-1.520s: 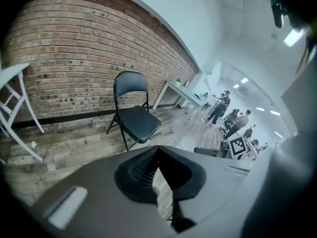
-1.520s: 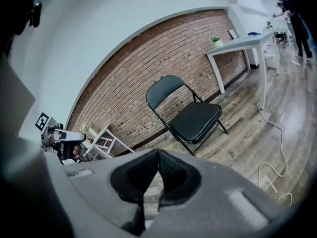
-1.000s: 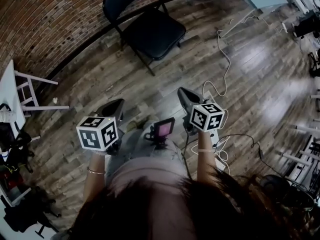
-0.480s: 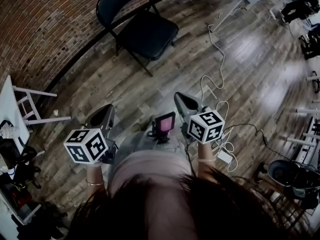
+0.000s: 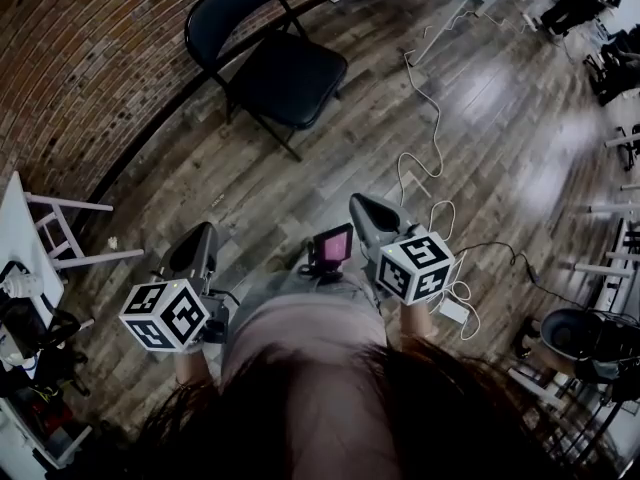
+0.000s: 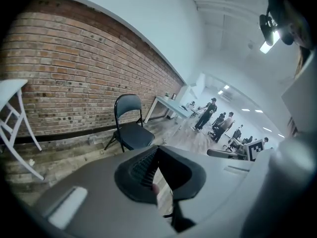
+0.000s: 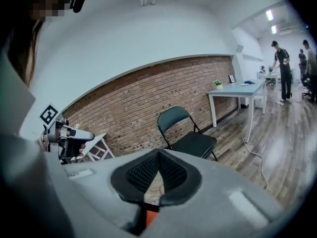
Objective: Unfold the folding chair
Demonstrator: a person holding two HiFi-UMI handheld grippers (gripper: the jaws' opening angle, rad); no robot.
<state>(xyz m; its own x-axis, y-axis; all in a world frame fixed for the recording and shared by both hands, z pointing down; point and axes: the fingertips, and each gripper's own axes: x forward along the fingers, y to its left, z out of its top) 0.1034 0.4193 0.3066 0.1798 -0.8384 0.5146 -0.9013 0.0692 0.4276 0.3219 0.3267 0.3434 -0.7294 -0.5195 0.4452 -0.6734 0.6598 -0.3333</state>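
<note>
Head view
- Folding chair: standing open on the wood floor, seat down, back toward the brick wall, well apart from both grippers.
- Left gripper: hovering at lower left in front of the person's body, pointing toward the wall, touching nothing, with the left marker cube facing upward.
- Right gripper: hovering at lower centre, pointing roughly toward the chair, touching nothing, with the right marker cube facing upward.
- Pink-screened device: sitting between the two grippers at the person's waist.
- White cable: trailing over the floor to the right of the chair.
- White side table: standing at the left edge, near the wall.

Left gripper view
- Jaws: pressing together at the tips, pinching nothing.
- Chair: showing beyond the jaw tips, open, standing against the brick wall.
- White desk: standing just past the chair.
- People: standing far back in the room.

Right gripper view
- Jaws: meeting tip to tip, gripping nothing.
- Chair: standing open above the jaw tips, between the wall and the white desk.
- Left gripper: showing at the left edge, apart from the chair.
</note>
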